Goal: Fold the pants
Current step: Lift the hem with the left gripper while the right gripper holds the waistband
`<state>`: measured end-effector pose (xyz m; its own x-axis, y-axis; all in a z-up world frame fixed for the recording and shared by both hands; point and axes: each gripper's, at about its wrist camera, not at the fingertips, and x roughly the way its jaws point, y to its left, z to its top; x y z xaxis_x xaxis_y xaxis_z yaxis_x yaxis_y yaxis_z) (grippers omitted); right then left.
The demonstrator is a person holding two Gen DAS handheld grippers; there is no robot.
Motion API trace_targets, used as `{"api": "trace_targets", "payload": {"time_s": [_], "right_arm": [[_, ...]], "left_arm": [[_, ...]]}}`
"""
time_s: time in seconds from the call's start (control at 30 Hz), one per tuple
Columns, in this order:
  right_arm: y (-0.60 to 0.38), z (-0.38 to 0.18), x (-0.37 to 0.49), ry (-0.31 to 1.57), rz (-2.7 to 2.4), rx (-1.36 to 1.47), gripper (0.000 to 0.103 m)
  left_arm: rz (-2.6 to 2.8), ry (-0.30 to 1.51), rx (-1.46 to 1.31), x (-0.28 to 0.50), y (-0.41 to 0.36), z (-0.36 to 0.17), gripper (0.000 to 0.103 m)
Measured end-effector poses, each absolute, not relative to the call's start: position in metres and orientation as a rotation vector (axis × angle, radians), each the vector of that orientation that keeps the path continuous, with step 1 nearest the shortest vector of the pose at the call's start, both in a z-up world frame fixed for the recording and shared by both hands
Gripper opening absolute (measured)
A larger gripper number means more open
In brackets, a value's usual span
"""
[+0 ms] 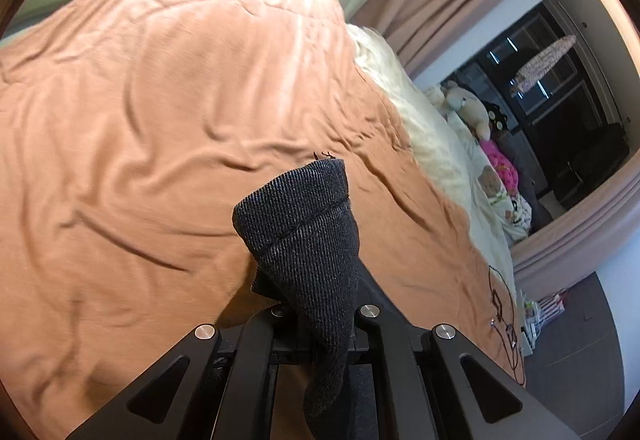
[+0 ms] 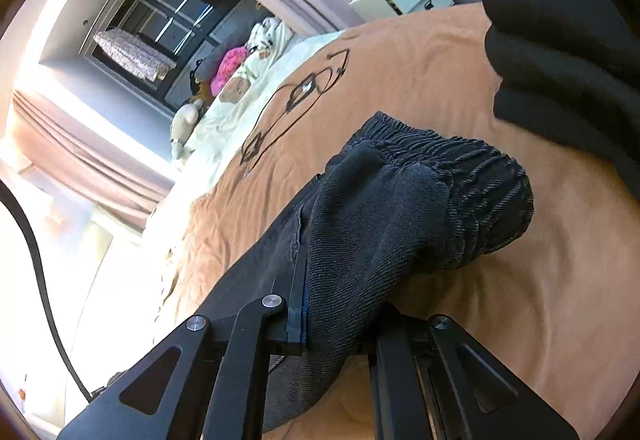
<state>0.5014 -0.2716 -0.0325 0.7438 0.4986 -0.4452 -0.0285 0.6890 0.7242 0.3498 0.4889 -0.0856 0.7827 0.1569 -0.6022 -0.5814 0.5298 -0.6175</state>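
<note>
The left claw point(image 1: 316, 304) was clenched on a hem end of the dark grey pants point(image 1: 304, 224), lifted above the orange bedspread point(image 1: 140, 120). The right claw point(image 2: 336, 304) gripped the gathered waistband point(image 2: 460, 180) just above the bed. Wrinkled bedspread lay open all around; pillows point(image 1: 432, 136) lined the far edge.
</note>
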Motion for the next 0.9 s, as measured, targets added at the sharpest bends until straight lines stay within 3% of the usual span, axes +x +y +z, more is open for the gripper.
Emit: {"api": "trace_targets", "payload": {"time_s": [0.63, 0.9], "right_arm": [[-0.257, -0.01, 0.481, 0.758, 0.458, 0.71, 0.004], [-0.26, -0.022, 0.486, 0.789, 0.459, 0.72, 0.004]], "left_arm": [[0.563, 0.488, -0.915, 0.199, 0.554, -0.06, 0.005], [0.58, 0.571, -0.949, 0.179, 0.566, -0.09, 0.007]]}}
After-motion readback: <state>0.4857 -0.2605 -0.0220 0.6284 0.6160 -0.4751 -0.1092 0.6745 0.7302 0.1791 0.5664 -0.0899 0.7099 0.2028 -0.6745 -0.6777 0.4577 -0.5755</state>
